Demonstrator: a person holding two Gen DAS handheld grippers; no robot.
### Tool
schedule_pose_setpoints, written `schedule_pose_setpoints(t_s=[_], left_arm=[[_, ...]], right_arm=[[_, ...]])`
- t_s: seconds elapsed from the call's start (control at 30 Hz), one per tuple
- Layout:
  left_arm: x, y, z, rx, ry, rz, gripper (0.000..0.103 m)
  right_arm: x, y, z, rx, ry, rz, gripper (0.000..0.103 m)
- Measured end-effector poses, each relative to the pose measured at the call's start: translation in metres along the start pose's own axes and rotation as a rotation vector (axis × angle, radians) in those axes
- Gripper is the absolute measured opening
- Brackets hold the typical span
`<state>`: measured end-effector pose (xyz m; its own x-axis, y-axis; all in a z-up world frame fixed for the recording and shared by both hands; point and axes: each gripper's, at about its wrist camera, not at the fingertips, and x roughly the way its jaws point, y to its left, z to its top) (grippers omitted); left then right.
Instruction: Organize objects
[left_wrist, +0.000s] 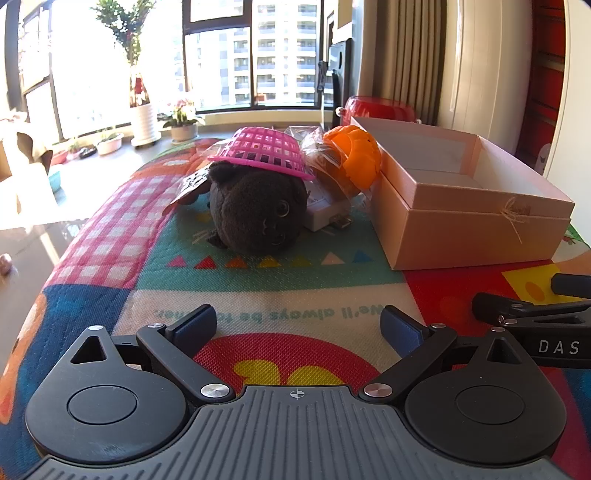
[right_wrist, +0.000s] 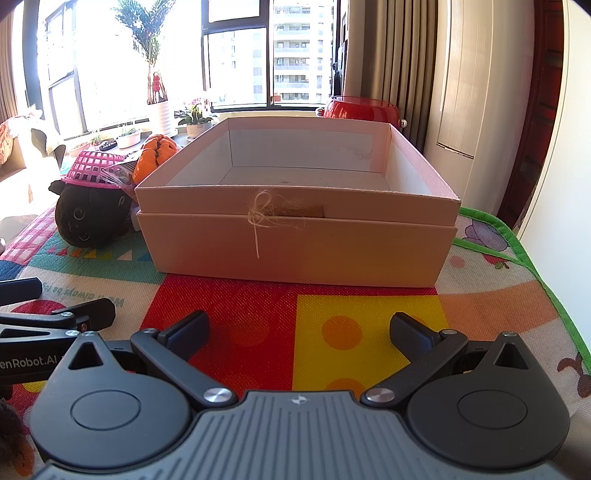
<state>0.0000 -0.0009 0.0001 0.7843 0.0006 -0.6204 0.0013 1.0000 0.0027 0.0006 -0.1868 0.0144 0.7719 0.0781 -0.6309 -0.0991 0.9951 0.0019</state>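
Observation:
A black plush cat (left_wrist: 258, 210) lies on the colourful mat (left_wrist: 280, 291) with an upturned pink basket (left_wrist: 264, 153) on top of it. Next to it are an orange ball-like toy (left_wrist: 356, 157), clear plastic bags and a white adapter (left_wrist: 325, 214). An open pink cardboard box (left_wrist: 469, 206) stands to the right, empty inside (right_wrist: 303, 177). My left gripper (left_wrist: 298, 326) is open and empty, short of the plush. My right gripper (right_wrist: 300, 330) is open and empty, facing the box front. The plush (right_wrist: 90, 218), basket (right_wrist: 94, 166) and orange toy (right_wrist: 155, 155) show left of the box.
A red bowl (right_wrist: 360, 109) stands behind the box. Potted plants (left_wrist: 181, 123) line the windowsill. The mat's edge (right_wrist: 517, 247) falls off at the right. The right gripper's side shows in the left wrist view (left_wrist: 535, 321); the left gripper's side shows in the right wrist view (right_wrist: 55, 325).

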Motion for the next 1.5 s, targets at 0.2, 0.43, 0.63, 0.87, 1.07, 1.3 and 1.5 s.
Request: schedule_pose_setpoints(t_s=[0.2,0.43,0.63,0.87,1.07,1.3,1.5], left_arm=[[-0.0003,-0.0018,0.0006,0.006,0.001,0.005,0.1],[-0.0005,-0.0021,0.0005,0.005,0.001,0.004,0.1],[-0.0003,-0.0026,0.0011,0.012,0.001,0.008,0.1],[-0.0001,-0.0032,0.0017,0.012,0.001,0.007,0.1],[-0.0001,-0.0034,0.0017,0.013,0.001,0.007,0.1],[-0.0001,-0.0034,0.0017,0.013,0.001,0.007,0.1],[0.0,-0.0026,0.0022,0.01,0.002,0.005,0.1]], right_arm=[[0.0006,0.0002,0.0002,-0.001,0.0,-0.001,0.103],[0.0008,0.0004,0.0002,0.0,0.0,0.0,0.103],[0.001,0.0002,0.0003,0.0,0.0,0.0,0.103],[0.0009,0.0006,0.0002,0.0,0.0,0.0,0.103],[0.0011,0.0004,0.0007,0.001,0.001,0.001,0.103],[0.0011,-0.0001,0.0007,0.003,0.001,0.002,0.103],[0.0003,-0.0033,0.0023,0.006,0.02,0.013,0.103]])
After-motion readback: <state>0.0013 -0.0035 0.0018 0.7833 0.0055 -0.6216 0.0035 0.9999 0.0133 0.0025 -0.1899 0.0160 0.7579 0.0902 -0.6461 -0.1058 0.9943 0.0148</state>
